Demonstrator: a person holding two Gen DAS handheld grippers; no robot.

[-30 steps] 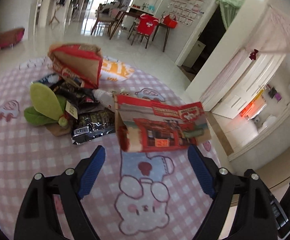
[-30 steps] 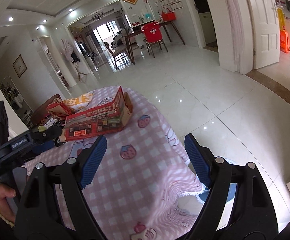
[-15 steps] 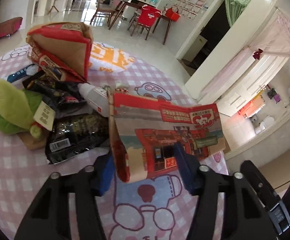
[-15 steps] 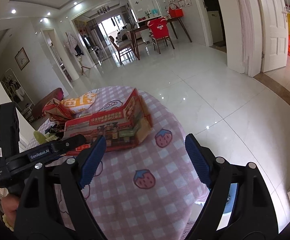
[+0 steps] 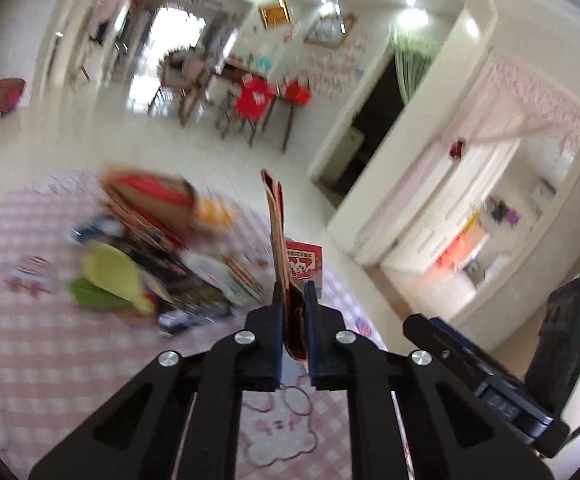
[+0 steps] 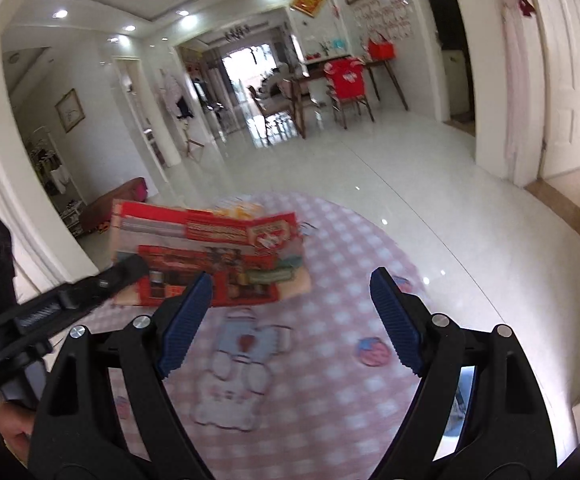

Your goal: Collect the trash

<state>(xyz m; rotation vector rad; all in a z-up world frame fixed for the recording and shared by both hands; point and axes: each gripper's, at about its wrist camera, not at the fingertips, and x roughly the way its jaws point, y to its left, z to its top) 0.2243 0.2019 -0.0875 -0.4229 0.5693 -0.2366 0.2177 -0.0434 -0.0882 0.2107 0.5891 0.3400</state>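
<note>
A round pink checked cloth (image 6: 329,240) covers the table, with cartoon prints on it. On its far left part lies a blurred heap of wrappers (image 5: 142,248), with a green one in front. The flattened red carton (image 6: 210,256) is lifted above the cloth, and it stands on edge in the left wrist view. The left gripper (image 5: 293,304) is pressed together on the carton's near end. The right gripper (image 6: 290,312) is spread wide over the cloth, nothing between its pads.
</note>
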